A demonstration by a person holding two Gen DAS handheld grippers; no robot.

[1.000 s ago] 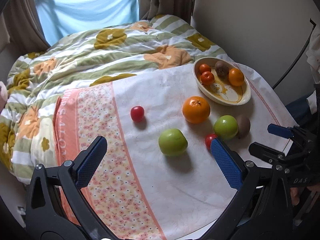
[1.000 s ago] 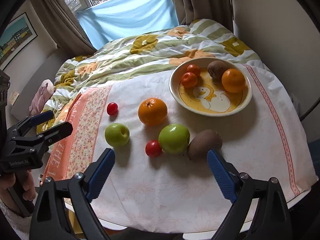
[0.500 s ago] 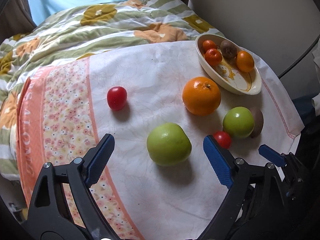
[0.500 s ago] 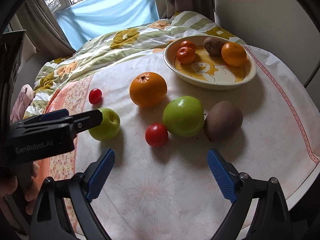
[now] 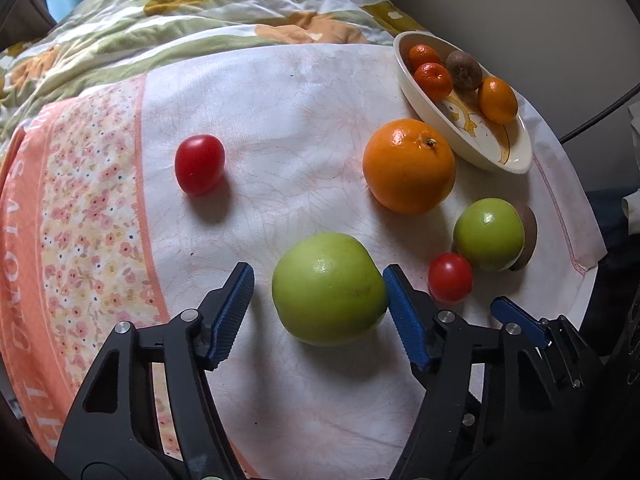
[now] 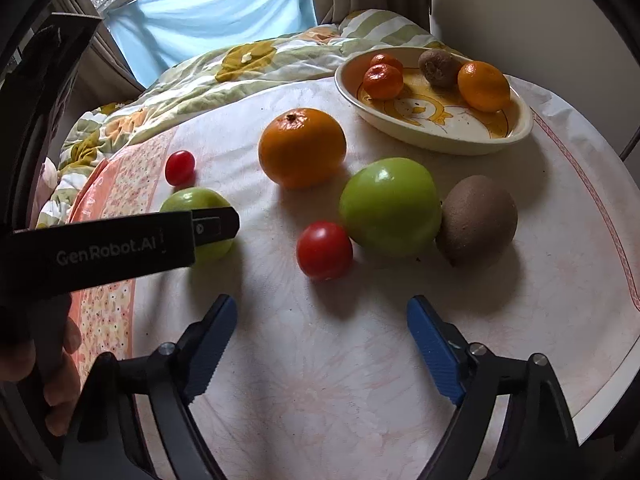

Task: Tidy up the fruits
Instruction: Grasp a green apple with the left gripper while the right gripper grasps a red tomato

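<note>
A green apple (image 5: 328,288) lies on the white cloth between the blue pads of my left gripper (image 5: 318,276). Its jaws are closing: the right pad is at the apple's side, the left pad still stands off. My right gripper (image 6: 320,312) hovers over bare cloth, its jaws closing with nothing between them. Just ahead of it lie a red tomato (image 6: 324,250), a second green apple (image 6: 390,206) and a kiwi (image 6: 476,220). An orange (image 6: 302,146) sits behind them. Another tomato (image 5: 199,164) lies apart at the left.
A cream oval bowl (image 6: 440,142) at the back right holds small oranges and a kiwi. The round table's edge (image 6: 608,396) runs close on the right. A flowered quilt (image 5: 200,20) covers the bed behind. A hand (image 6: 60,392) grips the left tool.
Both grippers have come down and closer to the fruit. The left jaws have narrowed around the near green apple; the right jaws have narrowed slightly.
</note>
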